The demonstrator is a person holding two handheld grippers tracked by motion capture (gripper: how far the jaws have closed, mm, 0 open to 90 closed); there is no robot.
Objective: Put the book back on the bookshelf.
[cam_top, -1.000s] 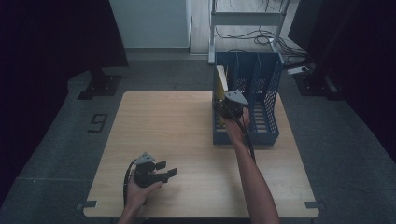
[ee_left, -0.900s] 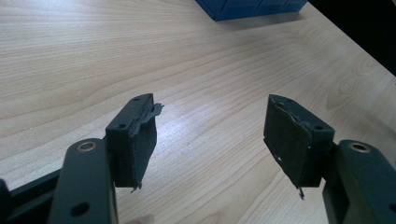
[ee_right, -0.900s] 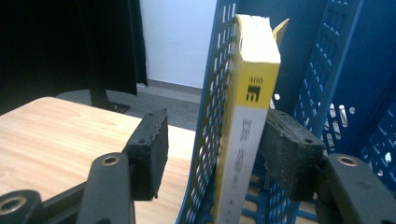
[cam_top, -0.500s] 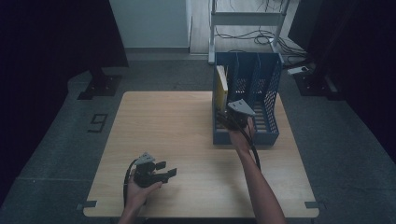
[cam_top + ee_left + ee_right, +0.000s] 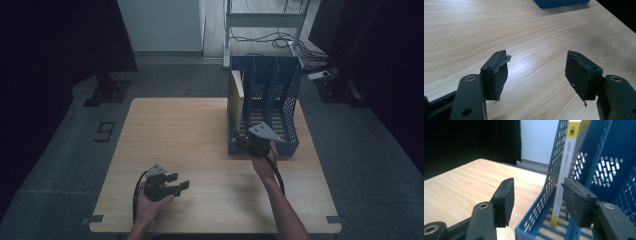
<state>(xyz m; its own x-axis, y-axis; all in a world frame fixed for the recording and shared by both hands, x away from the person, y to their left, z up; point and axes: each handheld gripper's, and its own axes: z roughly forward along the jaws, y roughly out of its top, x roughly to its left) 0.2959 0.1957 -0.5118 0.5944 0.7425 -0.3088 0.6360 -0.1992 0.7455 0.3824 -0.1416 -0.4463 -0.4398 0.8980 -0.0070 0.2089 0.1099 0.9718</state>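
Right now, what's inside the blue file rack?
The blue file rack holds one yellow-spined book upright in its left compartment. The other compartments look empty, though their floors are partly hidden.

The worktop [image 5: 499, 30] is pale wood-grain with a soft sheen; the file rack [image 5: 554, 182] is perforated blue plastic holding a glossy-covered book [image 5: 566, 170].

A light wooden table [image 5: 200, 150] carries a blue file rack [image 5: 285, 100] at its far right side.

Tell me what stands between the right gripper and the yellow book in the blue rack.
The blue rack's perforated side wall sits between the right gripper's open jaws, in front of the yellow book; one jaw is outside the rack, one inside.
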